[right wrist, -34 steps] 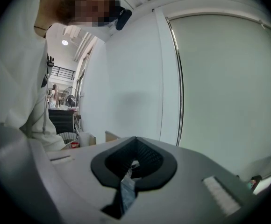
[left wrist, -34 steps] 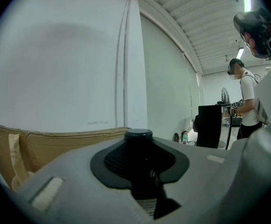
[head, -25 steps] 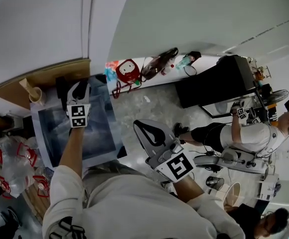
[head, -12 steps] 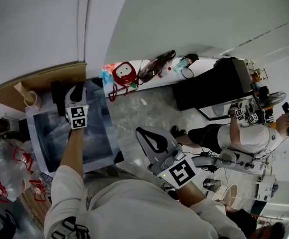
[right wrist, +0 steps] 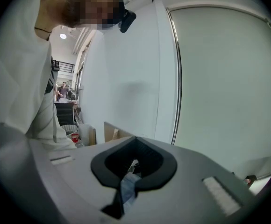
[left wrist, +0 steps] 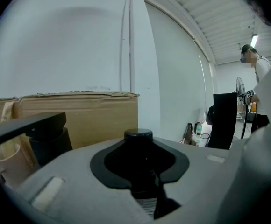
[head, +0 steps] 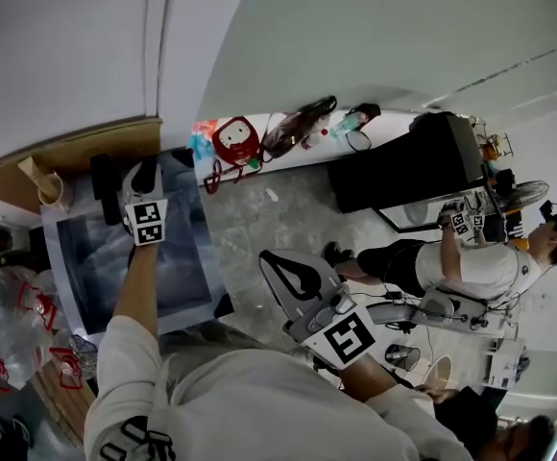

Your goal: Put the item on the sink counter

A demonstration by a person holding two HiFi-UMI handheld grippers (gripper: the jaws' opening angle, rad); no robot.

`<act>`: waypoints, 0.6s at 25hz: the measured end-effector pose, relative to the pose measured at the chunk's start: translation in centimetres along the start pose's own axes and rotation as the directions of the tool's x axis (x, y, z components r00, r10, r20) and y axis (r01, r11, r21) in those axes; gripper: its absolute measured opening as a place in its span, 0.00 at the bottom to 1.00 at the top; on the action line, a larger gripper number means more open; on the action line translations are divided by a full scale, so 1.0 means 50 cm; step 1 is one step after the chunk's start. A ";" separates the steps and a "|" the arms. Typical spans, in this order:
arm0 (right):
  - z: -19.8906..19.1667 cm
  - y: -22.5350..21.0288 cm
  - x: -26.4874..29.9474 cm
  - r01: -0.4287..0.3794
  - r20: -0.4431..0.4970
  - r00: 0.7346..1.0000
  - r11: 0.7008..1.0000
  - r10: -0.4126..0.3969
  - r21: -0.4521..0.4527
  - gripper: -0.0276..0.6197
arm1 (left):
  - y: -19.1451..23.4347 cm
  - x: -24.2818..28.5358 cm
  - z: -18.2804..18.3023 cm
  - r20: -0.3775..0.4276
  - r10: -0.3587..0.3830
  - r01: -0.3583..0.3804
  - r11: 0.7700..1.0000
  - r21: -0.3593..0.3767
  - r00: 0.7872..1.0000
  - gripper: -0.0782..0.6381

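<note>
- Left gripper [head: 148, 171] clamped on upright dark bottle [left wrist: 138, 135], cap up, over the sink bench's [head: 54, 248] far rim.
- Right gripper [head: 271, 260] jaws together, empty, well apart to the right; left hand nearer.

The left hand-held gripper [head: 144, 169], clamped on the dark bottle [left wrist: 138, 138], has sunk slightly toward the sink [head: 56, 275] at the frame's left, and the whole scene has slid leftward in the head view.
</note>
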State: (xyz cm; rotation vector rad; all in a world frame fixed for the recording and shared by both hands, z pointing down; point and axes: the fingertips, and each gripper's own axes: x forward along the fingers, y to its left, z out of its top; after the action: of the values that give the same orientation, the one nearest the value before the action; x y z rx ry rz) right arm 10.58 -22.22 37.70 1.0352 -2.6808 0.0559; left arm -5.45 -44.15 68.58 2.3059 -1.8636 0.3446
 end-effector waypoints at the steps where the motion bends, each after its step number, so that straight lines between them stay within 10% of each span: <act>1: -0.002 -0.001 0.001 -0.001 -0.004 1.000 1.000 0.001 0.001 0.05 | 0.000 0.003 0.001 0.003 0.001 -0.001 1.000 0.001 1.000 0.25; 15: -0.030 -0.015 0.003 -0.003 -0.027 1.000 1.000 0.003 0.018 0.05 | 0.017 0.034 0.009 0.056 0.046 -0.046 0.999 0.008 0.997 0.26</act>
State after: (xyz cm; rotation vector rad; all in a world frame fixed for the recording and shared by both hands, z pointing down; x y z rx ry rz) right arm 11.33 -22.69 39.14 1.0284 -2.6621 0.0949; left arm -5.91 -46.07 68.58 2.3047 -1.9476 0.2974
